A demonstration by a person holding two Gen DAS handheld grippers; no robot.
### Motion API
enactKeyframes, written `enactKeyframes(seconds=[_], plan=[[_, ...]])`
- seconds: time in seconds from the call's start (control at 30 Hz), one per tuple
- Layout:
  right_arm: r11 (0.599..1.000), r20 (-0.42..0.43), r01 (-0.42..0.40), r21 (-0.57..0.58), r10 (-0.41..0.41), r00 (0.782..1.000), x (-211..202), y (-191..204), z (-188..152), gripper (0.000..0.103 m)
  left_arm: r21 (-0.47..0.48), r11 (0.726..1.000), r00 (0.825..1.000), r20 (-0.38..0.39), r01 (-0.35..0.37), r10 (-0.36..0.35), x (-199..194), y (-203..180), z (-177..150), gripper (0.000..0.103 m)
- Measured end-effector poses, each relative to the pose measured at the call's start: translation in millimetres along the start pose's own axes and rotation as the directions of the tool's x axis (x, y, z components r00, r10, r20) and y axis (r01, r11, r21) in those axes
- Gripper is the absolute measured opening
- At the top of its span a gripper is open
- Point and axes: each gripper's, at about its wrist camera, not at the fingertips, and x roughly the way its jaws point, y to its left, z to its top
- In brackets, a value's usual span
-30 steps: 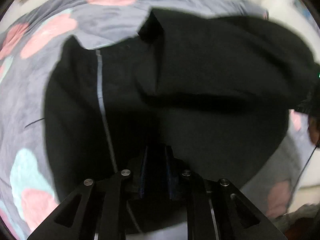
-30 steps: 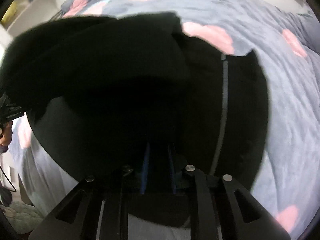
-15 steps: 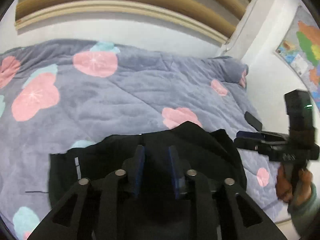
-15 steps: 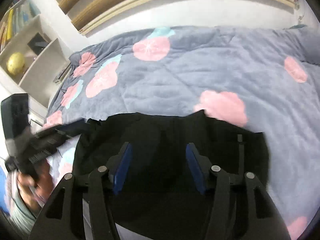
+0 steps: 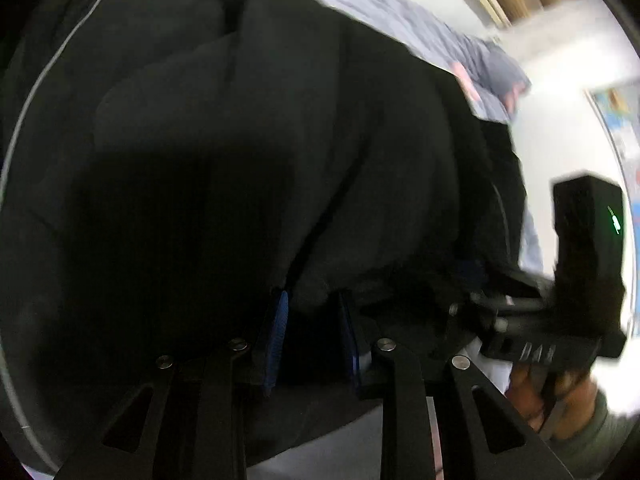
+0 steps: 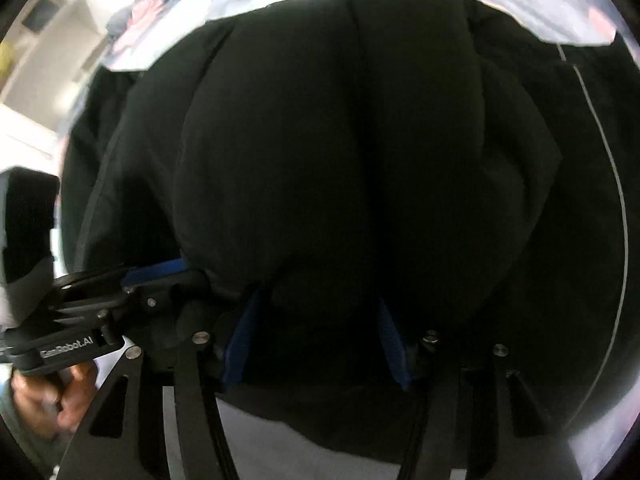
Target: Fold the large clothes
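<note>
Soft, bulky black jacket (image 5: 248, 152) should drape limply; both grippers (image 5: 312, 332) (image 6: 316, 336) straddle its lower-frame hem, fingers apart, the grip point.

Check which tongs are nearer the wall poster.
Right. The right tongs sit between the left tongs and the poster. Both just opened, with the black garment between their jaws.

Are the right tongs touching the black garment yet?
Cannot tell. In the right wrist view, the black garment bulges between the right tongs, but the dark, blurred cloth hides whether the blue pads press it.
</note>
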Motion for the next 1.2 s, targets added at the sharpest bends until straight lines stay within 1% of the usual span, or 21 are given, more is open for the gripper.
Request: enactKeyframes(seconds=[0.07, 0.13, 0.2, 0.27, 0.3, 0.37, 0.4, 0.47, 0.53, 0.57, 0.63, 0.7, 0.77, 0.8, 0.83, 0.93, 1.0, 1.07, 1.1, 1.17, 1.2], plan=[[0.998, 0.015, 0.053, -0.018, -0.053, 0.998, 9, 7, 0, 0.06, -0.02, 1.0, 1.0, 0.013, -0.014, 0.014, 8, 2, 2, 0.025], [0.997, 0.017, 0.069, -0.031, -0.069, 0.997, 9, 10, -1, 0.06, -0.009, 1.0, 1.0, 0.01, -0.023, 0.023, 10, 1, 5, 0.025], [0.998, 0.006, 0.051, -0.031, -0.05, 0.999, 2, 9, 0, 0.06, -0.003, 1.0, 1.0, -0.012, -0.014, 0.014, 4, 0, 5, 0.025], [1.0, -0.002, 0.004, -0.009, -0.004, 1.0, -17, 4, 4, 0.06, 0.004, 1.0, 1.0, -0.015, 0.002, -0.002, -9, -4, 9, 0.025], [1.0, 0.005, -0.016, 0.003, 0.016, 1.0, -27, 2, 6, 0.06, 0.015, 1.0, 1.0, -0.004, 0.009, -0.009, -19, -8, 11, 0.025], [0.999, 0.067, -0.048, 0.016, 0.047, 0.997, -54, 1, 12, 0.06, 0.043, 0.999, 0.998, 0.047, 0.028, -0.03, -41, -16, 14, 0.025], [1.0, 0.114, -0.029, 0.007, 0.028, 0.993, -68, 2, 18, 0.06, 0.058, 0.997, 0.996, 0.079, 0.045, -0.05, -53, -21, 16, 0.025], [1.0, 0.162, 0.028, 0.003, -0.028, 0.986, -77, 5, 26, 0.06, 0.071, 0.996, 0.991, 0.113, 0.059, -0.066, -63, -26, 19, 0.026], [0.997, 0.168, 0.08, 0.01, -0.08, 0.983, -67, 0, 38, 0.058, 0.077, 0.995, 0.991, 0.112, 0.064, -0.073, -57, -27, 21, 0.027], [0.995, 0.148, 0.098, 0.024, -0.1, 0.984, -52, -5, 40, 0.053, 0.073, 0.996, 0.994, 0.096, 0.052, -0.059, -49, -25, 21, 0.027], [0.995, 0.108, 0.088, 0.048, -0.093, 0.99, -24, -13, 39, 0.048, 0.041, 0.997, 0.997, 0.056, 0.059, -0.061, -22, -16, 16, 0.027], [0.994, 0.088, 0.084, 0.071, -0.09, 0.992, 0, -18, 36, 0.049, -0.065, 0.99, 0.992, 0.045, 0.121, -0.119, 5, 13, 12, 0.026], [0.991, 0.126, 0.127, 0.033, -0.13, 0.983, 8, -13, 32, 0.049, -0.157, 0.967, 0.98, 0.067, 0.198, -0.19, 14, 36, 8, 0.024], [0.989, 0.134, 0.143, 0.023, -0.145, 0.98, 8, -11, 31, 0.049, -0.177, 0.962, 0.978, 0.071, 0.207, -0.197, 16, 41, 9, 0.015], [0.988, 0.135, 0.15, 0.022, -0.151, 0.979, 9, -10, 31, 0.05, -0.189, 0.961, 0.979, 0.066, 0.204, -0.195, 17, 47, 9, 0.009], [0.989, 0.131, 0.143, 0.026, -0.145, 0.981, 8, -9, 31, 0.053, -0.218, 0.947, 0.972, 0.056, 0.236, -0.23, 14, 55, 7, 0.008], [0.992, 0.123, 0.12, 0.028, -0.123, 0.985, 5, -9, 33, 0.053, -0.245, 0.941, 0.972, 0.037, 0.232, -0.23, 4, 55, 7, 0.008], [0.995, 0.105, 0.086, 0.045, -0.09, 0.99, -11, -20, 29, 0.054, -0.224, 0.952, 0.978, 0.037, 0.209, -0.206, -12, 50, 4, 0.008], [0.996, 0.096, 0.071, 0.058, -0.077, 0.992, -16, -22, 29, 0.054, -0.205, 0.959, 0.981, 0.049, 0.194, -0.188, -28, 46, 2, 0.009], [0.995, 0.081, 0.036, 0.096, -0.044, 0.996, -28, -26, 25, 0.055, -0.169, 0.971, 0.985, 0.077, 0.168, -0.157, -61, 44, -10, 0.014], [0.994, 0.082, 0.023, 0.108, -0.032, 0.996, -33, -27, 23, 0.055, -0.163, 0.975, 0.986, 0.091, 0.152, -0.138, -77, 45, -17, 0.025]])
